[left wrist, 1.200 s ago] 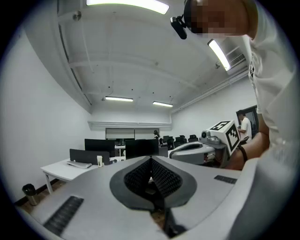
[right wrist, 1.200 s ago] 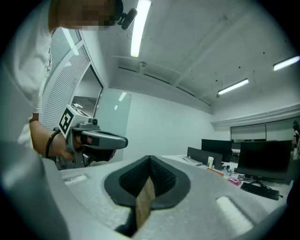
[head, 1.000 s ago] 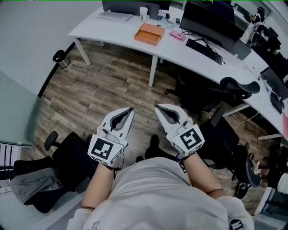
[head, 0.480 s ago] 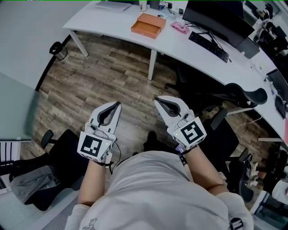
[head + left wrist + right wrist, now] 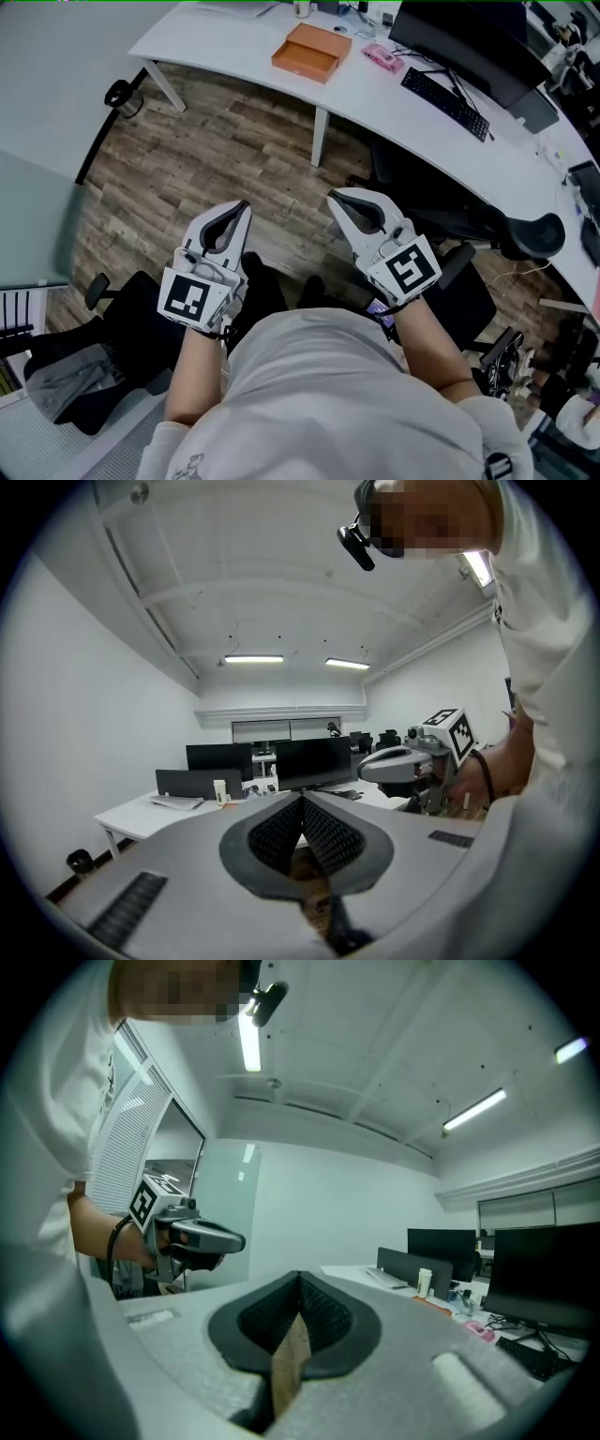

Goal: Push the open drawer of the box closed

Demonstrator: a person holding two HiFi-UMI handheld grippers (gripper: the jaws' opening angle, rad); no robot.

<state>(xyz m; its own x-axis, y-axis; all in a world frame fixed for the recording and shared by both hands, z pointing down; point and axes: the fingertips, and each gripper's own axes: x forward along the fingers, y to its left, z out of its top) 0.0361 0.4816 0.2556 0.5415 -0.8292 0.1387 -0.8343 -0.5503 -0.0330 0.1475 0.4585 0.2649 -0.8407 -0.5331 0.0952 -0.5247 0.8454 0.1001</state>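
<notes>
An orange box point(image 5: 312, 52) lies on the white desk point(image 5: 234, 42) at the far side of the room; from here I cannot make out its drawer. Both grippers hang in front of the person's body over the wooden floor, well short of the desk. My left gripper point(image 5: 244, 205) is shut, its pads meeting at the tip point(image 5: 301, 797) with nothing between them. My right gripper point(image 5: 334, 198) is shut too, empty point(image 5: 299, 1274). Each shows in the other's view: the right gripper point(image 5: 403, 766) and the left gripper point(image 5: 202, 1237).
The desk also carries a pink item point(image 5: 380, 58), a keyboard point(image 5: 445, 94), a dark monitor point(image 5: 459, 37) and a white cup point(image 5: 425, 1282). A desk leg point(image 5: 319, 136) stands ahead. Black office chairs point(image 5: 520, 230) sit at right, another chair point(image 5: 122, 328) at left.
The person has stepped forward: floor and chairs have slid back in the head view, and a foot now shows between the grippers. Both grippers stay shut, side by side.
</notes>
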